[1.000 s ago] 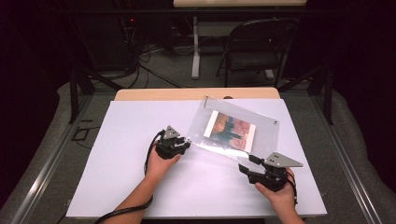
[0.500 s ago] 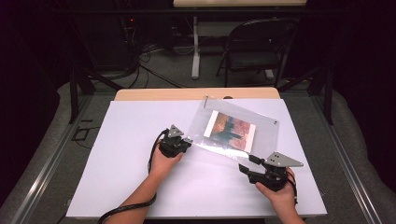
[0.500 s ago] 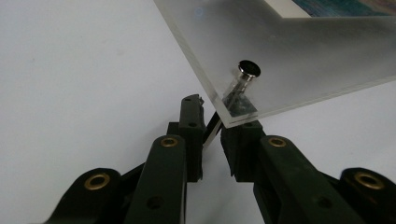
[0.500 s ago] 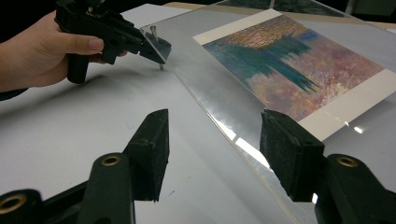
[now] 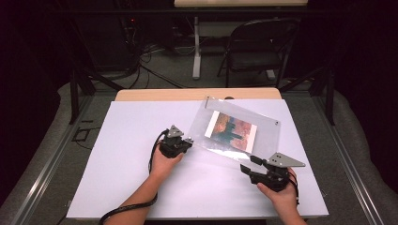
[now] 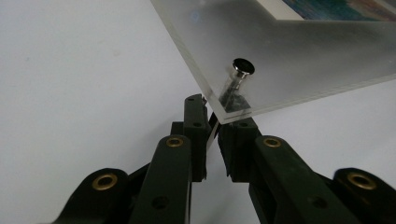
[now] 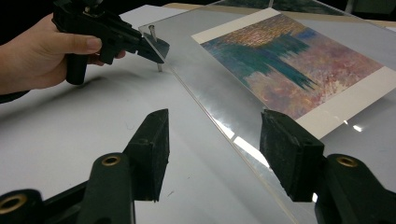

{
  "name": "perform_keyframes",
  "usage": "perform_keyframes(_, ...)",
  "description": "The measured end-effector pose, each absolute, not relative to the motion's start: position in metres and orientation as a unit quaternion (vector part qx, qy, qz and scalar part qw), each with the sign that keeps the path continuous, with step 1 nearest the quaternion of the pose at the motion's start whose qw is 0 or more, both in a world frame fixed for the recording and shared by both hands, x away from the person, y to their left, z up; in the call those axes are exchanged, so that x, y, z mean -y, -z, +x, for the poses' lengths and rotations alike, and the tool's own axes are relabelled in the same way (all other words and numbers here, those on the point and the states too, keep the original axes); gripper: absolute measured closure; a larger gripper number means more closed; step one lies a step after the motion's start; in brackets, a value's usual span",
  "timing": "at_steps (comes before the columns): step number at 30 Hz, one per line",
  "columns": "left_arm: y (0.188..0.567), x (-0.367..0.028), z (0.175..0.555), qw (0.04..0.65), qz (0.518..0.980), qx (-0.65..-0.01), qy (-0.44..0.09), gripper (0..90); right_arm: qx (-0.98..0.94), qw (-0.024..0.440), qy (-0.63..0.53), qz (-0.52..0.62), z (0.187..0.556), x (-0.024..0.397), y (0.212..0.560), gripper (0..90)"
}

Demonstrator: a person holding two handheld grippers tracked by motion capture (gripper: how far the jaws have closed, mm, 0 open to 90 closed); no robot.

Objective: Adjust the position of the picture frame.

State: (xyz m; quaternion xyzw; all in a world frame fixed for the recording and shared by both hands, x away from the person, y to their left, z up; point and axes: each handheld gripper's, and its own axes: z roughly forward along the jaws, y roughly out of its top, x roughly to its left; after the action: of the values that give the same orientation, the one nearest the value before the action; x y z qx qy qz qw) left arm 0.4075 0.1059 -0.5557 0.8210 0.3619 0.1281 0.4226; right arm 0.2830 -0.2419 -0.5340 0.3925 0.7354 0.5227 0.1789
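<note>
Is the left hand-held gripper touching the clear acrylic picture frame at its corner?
Touching. In the left gripper view the left hand-held gripper, whose jaws have just been closing, pinches the corner of the clear acrylic picture frame beside its metal standoff pin.

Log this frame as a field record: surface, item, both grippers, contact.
surface: white table top
item: clear acrylic frame with a painted print inside, metal standoff pin at its near corner
frame pose: tilted, far edge raised off the table
left gripper: jaws have just been closing, now pinched on the frame's corner edge beside the pin
right gripper: jaws open, straddling the frame's long edge, pads not pressing on it
hands: one on each gripper, entering from the bottom of the high view
</note>
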Motion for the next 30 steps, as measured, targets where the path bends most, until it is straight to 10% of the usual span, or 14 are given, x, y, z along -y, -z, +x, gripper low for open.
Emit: perform_keyframes(30,0.542,-0.136,0.351,0.43,0.832,-0.335,-0.105,82.8,-0.727,0.177,-0.534,0.394,0.283,0.244,0.534,43.6)
